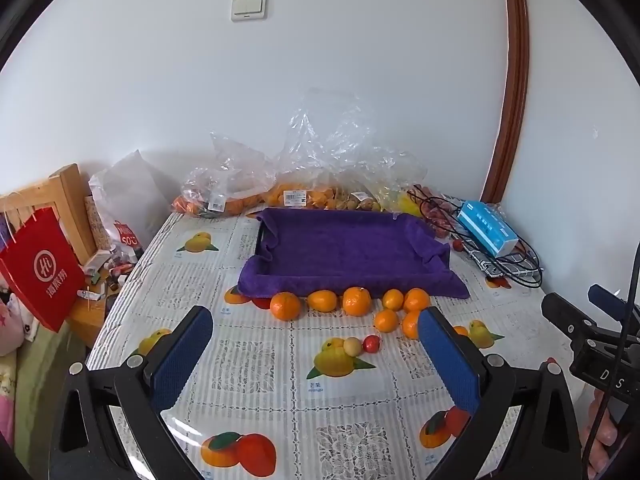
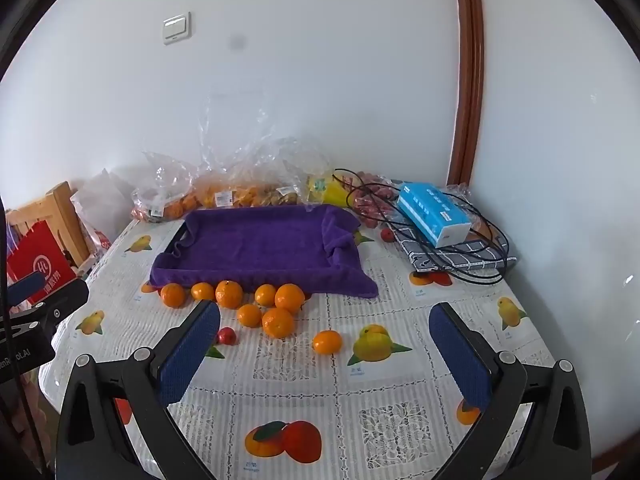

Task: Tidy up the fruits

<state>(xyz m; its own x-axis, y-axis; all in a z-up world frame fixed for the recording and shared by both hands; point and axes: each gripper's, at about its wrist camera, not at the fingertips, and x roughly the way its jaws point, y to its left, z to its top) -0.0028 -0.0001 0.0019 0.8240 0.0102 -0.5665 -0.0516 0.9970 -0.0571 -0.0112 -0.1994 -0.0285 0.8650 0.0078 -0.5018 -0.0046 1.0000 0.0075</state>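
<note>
Gaping wide and holding nothing, the left gripper and right gripper hover tilted down over the table's near edge, likely readying a first pick. Beyond them the oranges cluster touching the near rim of the purple-towel tray, which sits toward the far edge, empty to receive them. One orange and a small red fruit lie apart, nearer the jaws.

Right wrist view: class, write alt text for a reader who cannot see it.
The open right gripper hovers empty over a fruit-print tablecloth, facing loose oranges in front of a purple-towel-lined tray. Bagged fruit and a blue tissue box sit behind.
</note>
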